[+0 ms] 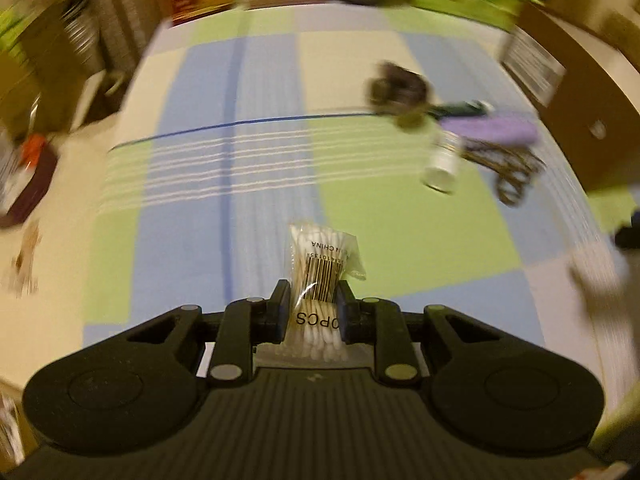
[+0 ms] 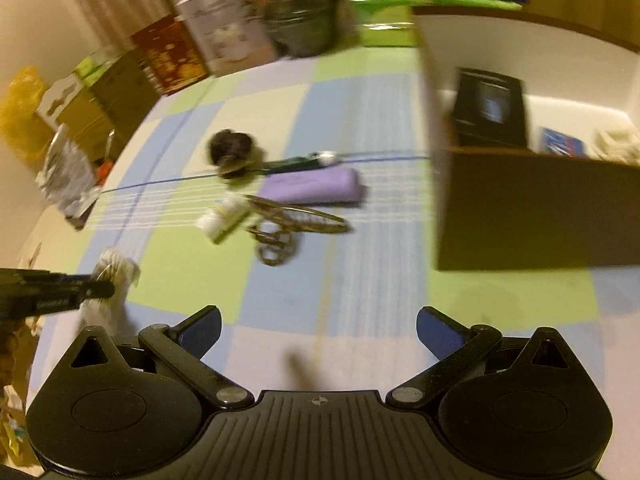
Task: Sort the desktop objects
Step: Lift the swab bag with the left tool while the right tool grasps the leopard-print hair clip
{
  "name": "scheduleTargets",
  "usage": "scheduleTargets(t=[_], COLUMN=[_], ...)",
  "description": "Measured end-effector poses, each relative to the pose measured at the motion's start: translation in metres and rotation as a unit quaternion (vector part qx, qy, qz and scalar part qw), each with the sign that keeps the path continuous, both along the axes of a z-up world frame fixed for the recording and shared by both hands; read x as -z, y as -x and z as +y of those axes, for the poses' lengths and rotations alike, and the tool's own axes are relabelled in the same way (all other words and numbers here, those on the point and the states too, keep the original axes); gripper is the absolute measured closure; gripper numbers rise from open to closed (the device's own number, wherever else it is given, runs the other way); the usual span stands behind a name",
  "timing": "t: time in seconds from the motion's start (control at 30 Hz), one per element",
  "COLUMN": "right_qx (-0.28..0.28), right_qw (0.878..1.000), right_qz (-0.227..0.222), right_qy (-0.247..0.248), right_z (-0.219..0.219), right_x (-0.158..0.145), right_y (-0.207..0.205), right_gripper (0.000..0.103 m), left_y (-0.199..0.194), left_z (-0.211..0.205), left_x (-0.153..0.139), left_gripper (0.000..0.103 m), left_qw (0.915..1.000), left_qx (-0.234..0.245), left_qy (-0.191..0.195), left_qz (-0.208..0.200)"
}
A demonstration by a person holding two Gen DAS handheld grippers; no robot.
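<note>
Left gripper (image 1: 313, 300) clamped on a clear packet of cotton swabs (image 1: 320, 272), barcode label facing up, held above a checked cloth (image 1: 248, 80) of blue, green and cream squares. Right gripper (image 2: 318, 330) with jaws wide apart, nothing between them. Seen from the right wrist at the near left edge: the left gripper again, with the packet in it. Farther off on the cloth, a blurred cluster: a dark fuzzy object (image 2: 232, 148), a purple pouch (image 2: 316, 186) just right of it, a small white bottle (image 2: 222, 218) lying on its side, brass-coloured scissors (image 2: 288, 228) beside the bottle. At far right, an open brown cardboard box (image 2: 532, 208) with a black carton (image 2: 490, 106) standing inside. Boxes and books along the far edge, too blurred to read.
</note>
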State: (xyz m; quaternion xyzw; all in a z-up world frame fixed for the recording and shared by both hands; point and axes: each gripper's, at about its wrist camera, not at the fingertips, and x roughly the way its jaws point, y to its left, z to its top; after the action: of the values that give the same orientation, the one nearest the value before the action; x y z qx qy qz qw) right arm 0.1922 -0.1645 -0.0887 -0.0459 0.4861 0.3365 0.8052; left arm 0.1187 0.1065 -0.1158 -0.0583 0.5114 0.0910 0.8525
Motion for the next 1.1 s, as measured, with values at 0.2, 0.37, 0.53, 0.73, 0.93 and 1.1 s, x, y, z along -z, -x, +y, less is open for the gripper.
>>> scheduleTargets(t=[0.2,0.37,0.53,0.73,0.93,1.1], right_qx=[-0.045,-0.095,-0.140,-0.171,-0.185,-0.174], right_qw=[0.998,0.991,0.984,0.980,0.979,0.982], right_qz=[-0.037,-0.090,-0.108,-0.101,-0.081,-0.060], right_qy=[-0.018,-0.009,0.014,0.026,0.040,0.032], right_z=[0.037,0.060,0.069,0.075,0.076,0.069], right_x=[0.004,0.018,0.040,0.049,0.055,0.050], right_y=[-0.002,-0.014,-0.036,-0.049,-0.043,-0.030], right_gripper=[0.002,0.002,0.002,0.019,0.048,0.058], left_y=[0.002,0.003,0.001,0.001,0.001,0.002], left_z=[0.023,0.030,0.035,0.038,0.038,0.038], left_x=[0.001,0.005,0.006,0.006,0.006,0.006], left_gripper=[0.076,0.066,0.058,0.054,0.054,0.051], left_qw=[0.9987,0.9982,0.9983,0.9982,0.9981,0.9980], left_qx=[-0.051,-0.059,-0.055,-0.056,-0.055,-0.056], left_qy=[0.006,0.011,0.016,0.021,0.027,0.030], left_qz=[-0.005,-0.002,-0.002,-0.004,-0.002,-0.002])
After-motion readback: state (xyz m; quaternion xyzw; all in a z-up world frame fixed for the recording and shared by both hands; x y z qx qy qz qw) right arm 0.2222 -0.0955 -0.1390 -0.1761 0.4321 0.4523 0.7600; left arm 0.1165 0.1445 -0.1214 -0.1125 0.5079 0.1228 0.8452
